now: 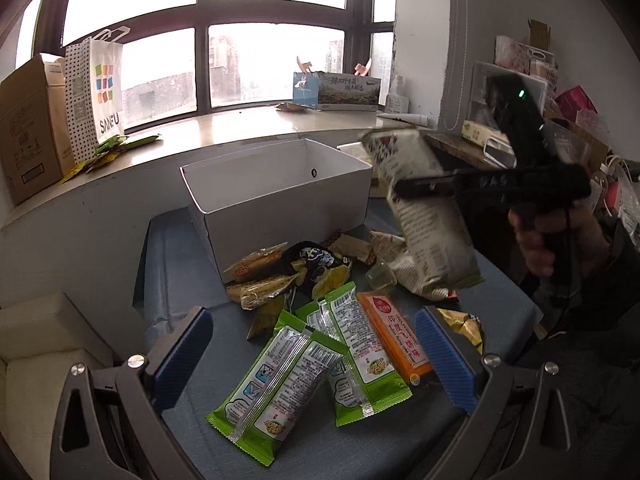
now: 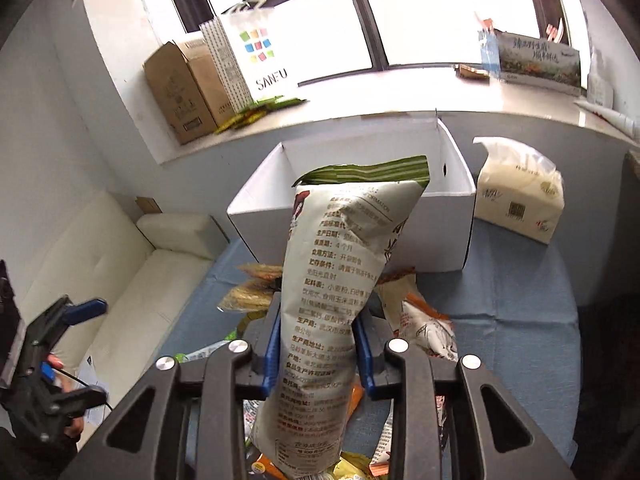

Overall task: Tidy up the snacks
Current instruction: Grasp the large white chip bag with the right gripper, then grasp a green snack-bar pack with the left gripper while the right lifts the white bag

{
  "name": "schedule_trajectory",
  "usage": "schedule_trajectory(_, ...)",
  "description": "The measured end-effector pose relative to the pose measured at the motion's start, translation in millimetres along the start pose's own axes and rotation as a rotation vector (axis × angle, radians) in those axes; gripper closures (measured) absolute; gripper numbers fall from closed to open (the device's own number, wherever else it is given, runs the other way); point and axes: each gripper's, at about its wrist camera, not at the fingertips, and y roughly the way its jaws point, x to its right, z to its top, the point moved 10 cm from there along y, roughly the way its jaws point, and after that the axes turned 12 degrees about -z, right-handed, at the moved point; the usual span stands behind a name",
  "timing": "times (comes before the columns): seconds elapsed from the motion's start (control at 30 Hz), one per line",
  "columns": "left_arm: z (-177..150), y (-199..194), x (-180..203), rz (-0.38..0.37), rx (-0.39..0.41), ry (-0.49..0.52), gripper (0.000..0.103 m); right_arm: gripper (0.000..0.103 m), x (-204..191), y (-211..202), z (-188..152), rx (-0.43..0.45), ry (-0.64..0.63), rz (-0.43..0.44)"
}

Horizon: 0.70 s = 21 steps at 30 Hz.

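My right gripper [image 2: 317, 350] is shut on a tall white snack bag [image 2: 336, 280] with a green top and holds it upright above the pile, in front of the open white box [image 2: 256, 216]. In the left wrist view the same bag [image 1: 424, 216] hangs in the right gripper [image 1: 404, 188] to the right of the box [image 1: 280, 204]. My left gripper [image 1: 316, 356] is open and empty over green packets [image 1: 280, 376] and an orange packet [image 1: 396, 340] on the blue cloth. More snacks [image 1: 288, 272] lie against the box.
A tissue pack [image 2: 520, 188] stands right of the box. The window sill holds a cardboard box [image 1: 28, 128], a paper bag [image 1: 96, 92] and a tissue box [image 1: 340, 90]. A white sofa [image 2: 120, 264] is to the left, cluttered shelves [image 1: 532, 100] to the right.
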Motion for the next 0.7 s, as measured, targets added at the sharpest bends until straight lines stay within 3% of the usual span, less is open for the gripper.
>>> schedule_trajectory(0.13,-15.5,20.2,-5.8,-0.044,-0.071,0.050,0.000,0.070,0.8,-49.9,19.5,0.120,0.013,0.016)
schedule_trajectory(0.3,-36.8,45.3,-21.9,-0.105,-0.141,0.096,0.000,0.070,-0.6,-87.6,30.8,0.203,0.026,0.010)
schedule_trajectory(0.47,-68.7,73.7,-32.6,-0.187,-0.265,0.151,0.000,0.070,13.4,-110.6,24.7,0.242,0.062,0.007)
schedule_trajectory(0.63,-96.6,97.1,-32.2,-0.173,-0.367,0.220,0.000,0.070,18.8,-116.3,20.3,0.246,0.067,-0.005)
schedule_trajectory(0.67,-99.0,99.7,-34.0,-0.167,-0.370,0.214,0.004,0.070,19.0,-115.2,19.1,0.241,0.066,-0.004)
schedule_trajectory(0.7,-100.7,101.2,-36.0,-0.173,-0.370,0.195,0.014,0.070,19.4,-114.2,18.0,0.237,0.068,-0.004)
